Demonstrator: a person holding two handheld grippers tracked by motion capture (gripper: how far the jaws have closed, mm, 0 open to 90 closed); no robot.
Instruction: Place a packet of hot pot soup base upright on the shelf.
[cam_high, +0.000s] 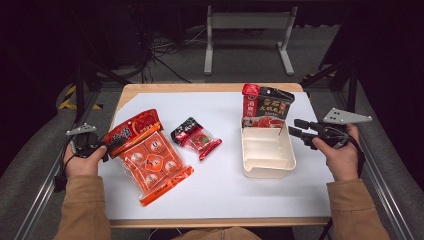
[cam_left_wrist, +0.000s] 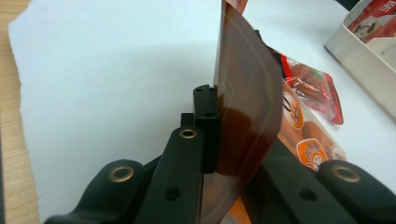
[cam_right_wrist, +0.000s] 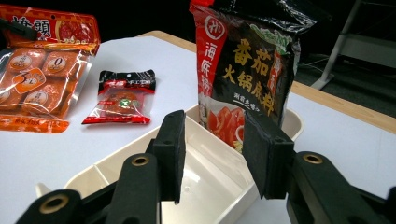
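Note:
My left gripper (cam_high: 107, 145) is shut on the top corner of a large orange snack pack (cam_high: 150, 160), whose gripped end is lifted off the white sheet. In the left gripper view the pack's edge (cam_left_wrist: 247, 102) stands upright, pinched between the black pads (cam_left_wrist: 208, 116). At the right side, my right gripper (cam_high: 295, 129) is open beside a cream tray (cam_high: 270, 172). Its jaws (cam_right_wrist: 212, 140) stand apart with nothing between them, and they point over the tray's rim (cam_right_wrist: 93, 175). A red and black pouch (cam_right_wrist: 247, 70) stands upright in the tray's far end.
A small red and black packet (cam_high: 196, 137) lies between the orange pack and the tray. A white sheet (cam_high: 225, 190) covers the wooden table. Beyond the table are dark floor, cables and a grey metal stand (cam_high: 247, 37).

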